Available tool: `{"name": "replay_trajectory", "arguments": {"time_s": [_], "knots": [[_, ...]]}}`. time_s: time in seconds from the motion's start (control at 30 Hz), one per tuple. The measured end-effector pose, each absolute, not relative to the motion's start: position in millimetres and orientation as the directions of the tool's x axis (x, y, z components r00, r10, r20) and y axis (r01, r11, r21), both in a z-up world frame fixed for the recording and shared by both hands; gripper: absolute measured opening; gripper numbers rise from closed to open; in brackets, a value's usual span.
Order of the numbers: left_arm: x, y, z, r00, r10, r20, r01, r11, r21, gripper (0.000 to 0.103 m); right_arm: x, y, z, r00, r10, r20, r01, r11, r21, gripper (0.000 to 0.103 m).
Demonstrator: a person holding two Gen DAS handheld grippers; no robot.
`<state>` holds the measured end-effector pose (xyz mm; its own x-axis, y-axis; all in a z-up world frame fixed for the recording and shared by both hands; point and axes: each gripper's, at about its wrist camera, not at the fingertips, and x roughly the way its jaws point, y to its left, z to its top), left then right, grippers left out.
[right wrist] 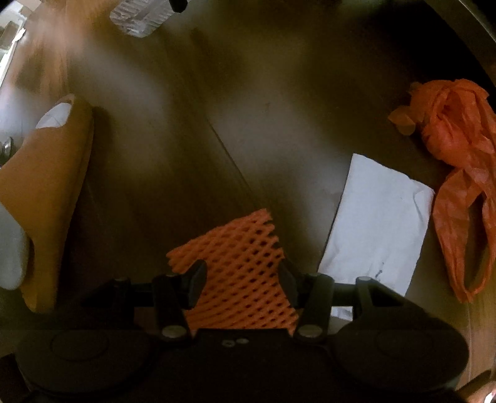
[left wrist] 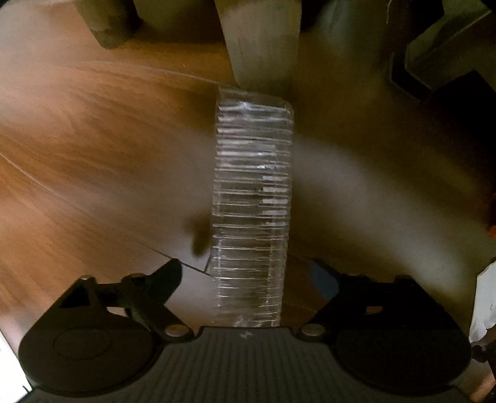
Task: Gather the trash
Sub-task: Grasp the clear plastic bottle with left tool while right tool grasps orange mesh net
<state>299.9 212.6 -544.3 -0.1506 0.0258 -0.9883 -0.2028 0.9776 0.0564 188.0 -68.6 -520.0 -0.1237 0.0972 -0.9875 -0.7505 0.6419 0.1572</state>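
In the left wrist view a clear ribbed plastic bottle (left wrist: 252, 204) stands lengthwise between the fingers of my left gripper (left wrist: 248, 272). The jaws stand wide, and no contact with the bottle shows. In the right wrist view my right gripper (right wrist: 241, 279) is shut on an orange foam fruit net (right wrist: 238, 279), which sticks out forward above the wooden floor. A white paper (right wrist: 378, 223) and a crumpled orange plastic bag (right wrist: 458, 173) lie on the floor to the right. The clear bottle also shows at the top left of the right wrist view (right wrist: 139, 15).
A pale furniture leg (left wrist: 260, 40) stands just beyond the bottle, with dark furniture parts (left wrist: 434, 52) to the right. A foot in an orange slipper (right wrist: 46, 192) is at the left of the right wrist view. The wooden floor (left wrist: 93, 139) spreads to the left.
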Motion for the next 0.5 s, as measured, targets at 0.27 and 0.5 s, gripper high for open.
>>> {"name": "replay_trajectory", "arguments": {"time_s": [0.27,0.5], "knots": [[292,212,-556,-0.141,-0.014,-0.99,-0.216,0.976,0.017,0.056,167,-59,-520,-0.036,0.062,-0.997,-0.819,0.569,0.065,0.051],[287,203,-552,-0.115,0.004,-0.993,-0.206,0.978,0.028,0.042,163,-58,-517,-0.031,0.065,-0.997,-0.824,0.563,0.063,0.041]]}}
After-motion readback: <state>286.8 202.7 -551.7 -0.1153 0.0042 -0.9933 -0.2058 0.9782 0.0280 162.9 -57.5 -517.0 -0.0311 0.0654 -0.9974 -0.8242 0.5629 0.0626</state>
